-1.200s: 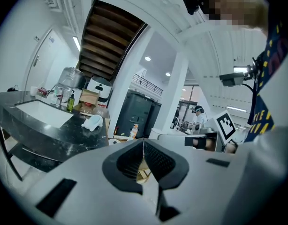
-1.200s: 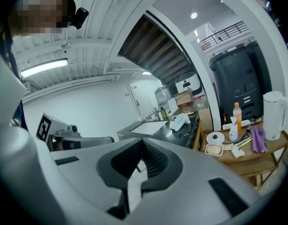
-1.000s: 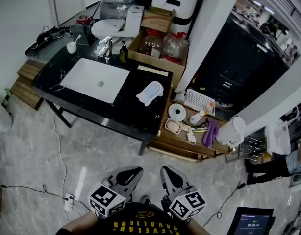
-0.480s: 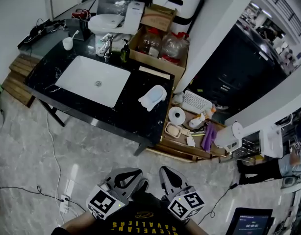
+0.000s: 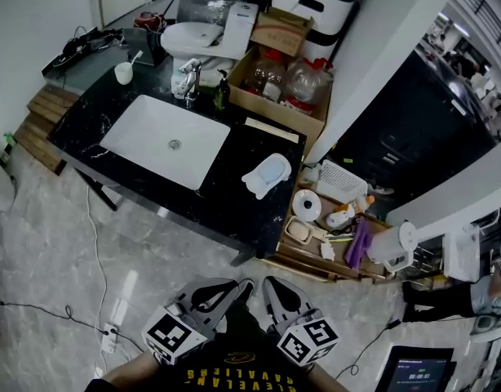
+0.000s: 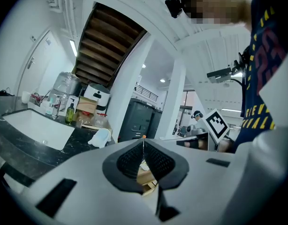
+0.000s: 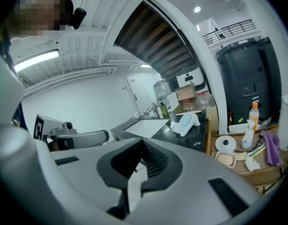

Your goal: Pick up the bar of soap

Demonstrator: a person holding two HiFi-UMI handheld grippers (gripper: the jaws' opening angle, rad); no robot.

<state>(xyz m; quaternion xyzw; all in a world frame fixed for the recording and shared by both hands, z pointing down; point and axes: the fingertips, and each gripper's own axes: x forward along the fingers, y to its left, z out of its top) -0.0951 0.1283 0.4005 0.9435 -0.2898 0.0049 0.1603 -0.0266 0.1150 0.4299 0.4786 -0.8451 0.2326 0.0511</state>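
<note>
at six o'clock, two closed claws; soap well ahead on the low shelf

at the bottom of the head view the left gripper point(image 5: 231, 284) and the right gripper point(image 5: 268, 284) sit side by side over the pale marbled floor point(image 5: 63, 251). each gripper's own view shows its jaws brought together with nothing between them.

the bar of soap point(image 5: 299, 230), a pale beige block in a small open dish point(image 5: 290, 225), lies on the low wooden shelf point(image 5: 303, 266). it is at about one o'clock from the grippers and well apart from both. a white roll point(image 5: 306, 206) stands just beside it at twelve o'clock. a purple cloth point(image 5: 354, 243) lies at three o'clock of it, and a white slotted basket point(image 5: 342, 180) at one o'clock. in the right gripper view the same dish shows low, at about four o'clock of the frame.

the black counter point(image 5: 234, 207) fills the scene at eleven o'clock from the grippers. its white sink point(image 5: 165, 141) is set in the left part, with a tap point(image 5: 189, 78) and a dark pump bottle point(image 5: 222, 94) at twelve to one o'clock of the basin. a white-and-blue holder point(image 5: 267, 175) rests on the counter at three o'clock of the sink, near the edge toward the shelf. a cardboard box point(image 5: 275, 113) holding clear jugs stands at the counter's far side, at about one o'clock of the sink.
</note>
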